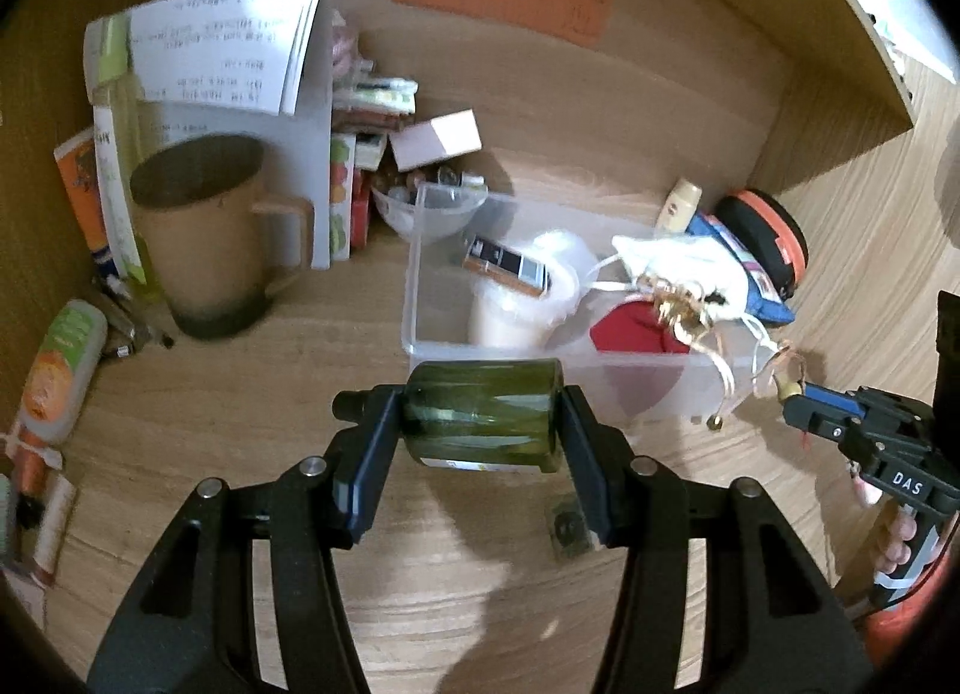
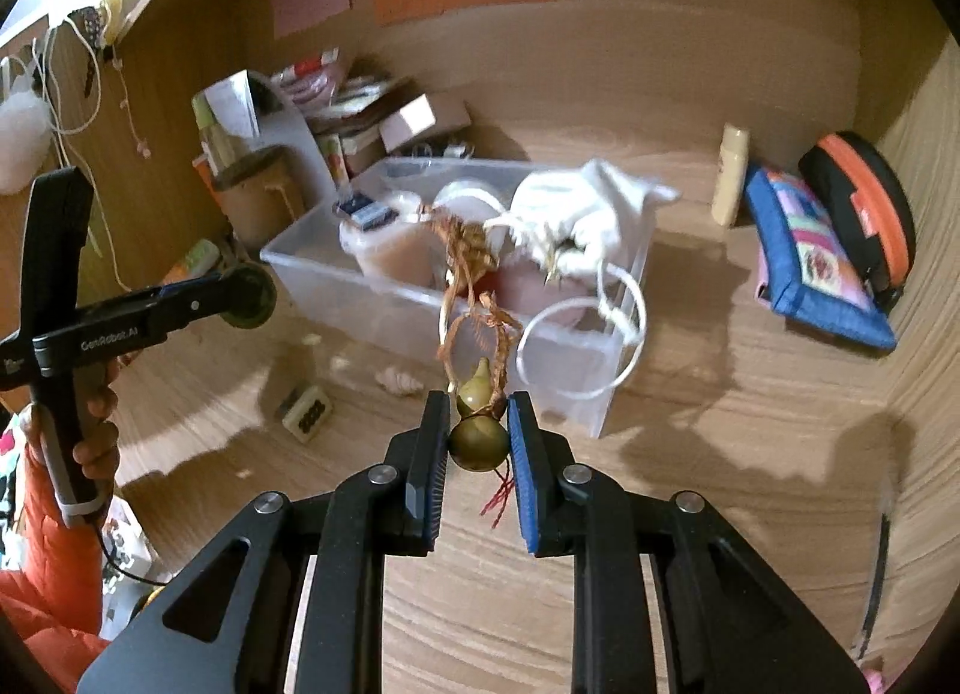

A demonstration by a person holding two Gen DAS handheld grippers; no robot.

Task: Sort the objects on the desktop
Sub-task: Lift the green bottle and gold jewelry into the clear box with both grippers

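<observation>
My left gripper [image 1: 480, 418] is shut on a dark green glass jar [image 1: 483, 421], held on its side just in front of a clear plastic bin [image 1: 420, 256]. My right gripper [image 2: 479, 424] is shut on a small brass gourd charm [image 2: 477, 430]. Its brown cord [image 2: 468, 280] runs up to a white drawstring pouch [image 2: 576, 214] that hangs over the bin [image 2: 312, 268]. The bin holds a black-and-orange box [image 1: 507, 265], a pale tub [image 1: 516, 310] and something red [image 1: 630, 328]. The right gripper [image 1: 798, 400] and pouch [image 1: 684, 268] also show in the left wrist view.
A brown mug [image 1: 210, 232], papers and small boxes [image 1: 435, 139] stand at the back left. A tube [image 1: 60, 370] lies far left. A blue pouch [image 2: 810, 262], an orange-rimmed black case [image 2: 864, 214] and a cream bottle [image 2: 732, 172] sit right. A small square item [image 2: 305, 412] lies on the desk.
</observation>
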